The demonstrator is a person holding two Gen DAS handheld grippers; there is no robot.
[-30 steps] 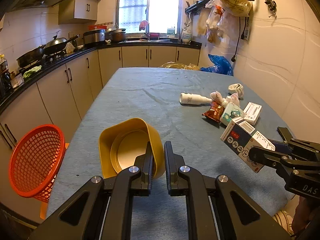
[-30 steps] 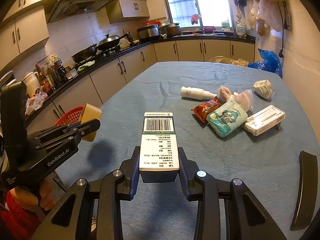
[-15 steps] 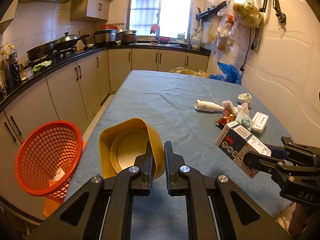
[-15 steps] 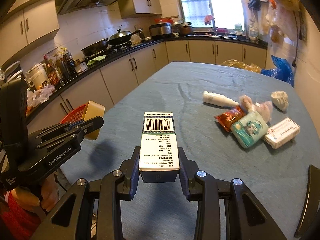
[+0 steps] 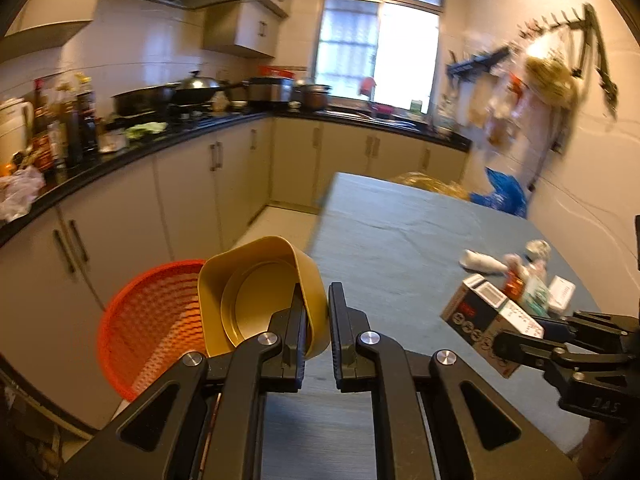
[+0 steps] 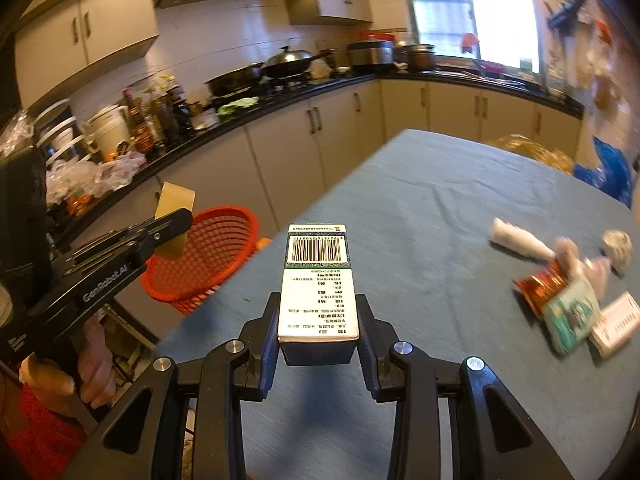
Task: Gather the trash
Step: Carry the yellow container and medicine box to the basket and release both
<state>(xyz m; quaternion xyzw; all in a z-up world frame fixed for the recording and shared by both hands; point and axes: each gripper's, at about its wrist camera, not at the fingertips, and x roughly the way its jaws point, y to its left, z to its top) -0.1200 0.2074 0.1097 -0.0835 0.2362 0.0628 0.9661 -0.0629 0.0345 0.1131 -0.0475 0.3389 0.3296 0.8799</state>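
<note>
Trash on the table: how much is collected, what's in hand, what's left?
Done: nothing clearly; the orange basket is too blurred to read its contents.

In hand: the left claw pinches the rim of a yellow bowl near the basket; the right claw grips a barcoded carton.

Left: white bottle, red wrapper, teal packet, white box and crumpled wads on the table.

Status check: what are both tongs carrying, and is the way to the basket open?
Left tongs shut on yellow bowl. Right tongs shut on barcoded box. Red basket beside the table, nothing in the way.
</note>
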